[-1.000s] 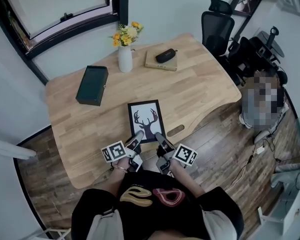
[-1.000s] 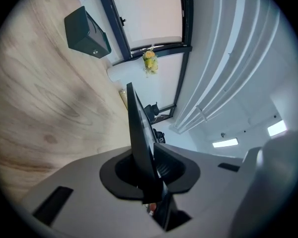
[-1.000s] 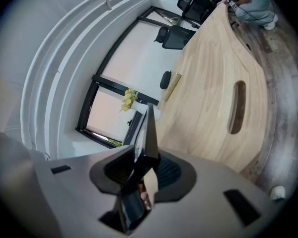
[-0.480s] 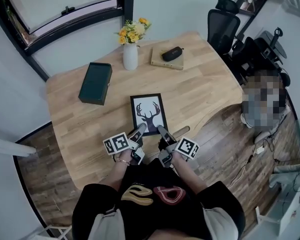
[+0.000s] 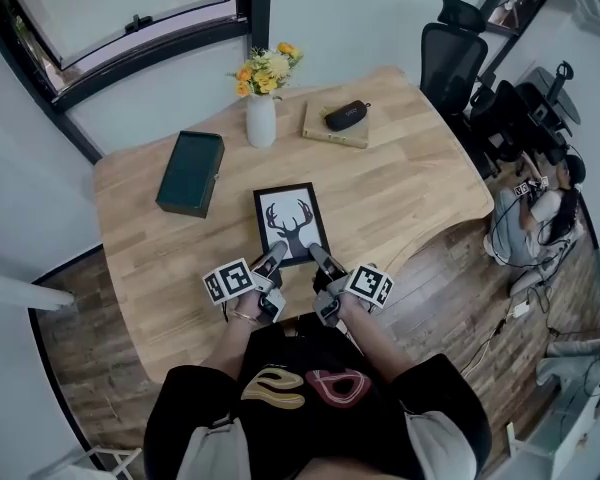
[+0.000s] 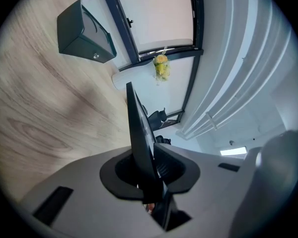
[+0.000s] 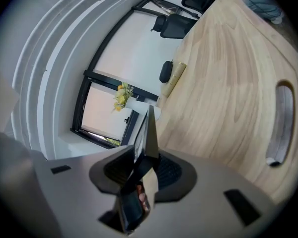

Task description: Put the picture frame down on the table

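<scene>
A black picture frame (image 5: 291, 224) with a deer-head print is held over the wooden table (image 5: 410, 183) near its front edge. My left gripper (image 5: 274, 260) is shut on the frame's lower left corner, and my right gripper (image 5: 314, 258) is shut on its lower right corner. In the left gripper view the frame (image 6: 139, 133) appears edge-on, clamped between the jaws. The right gripper view shows the frame (image 7: 148, 133) edge-on too, pinched between those jaws. Whether the frame touches the tabletop is hard to tell.
A dark green box (image 5: 190, 173) lies at the table's left. A white vase of yellow flowers (image 5: 261, 113) stands at the back, beside a book with a black case (image 5: 337, 123). Office chairs (image 5: 455, 53) and a seated person (image 5: 540, 218) are at the right.
The frame and both grippers have shifted slightly away from me over the table. Both grips have stayed the same.
</scene>
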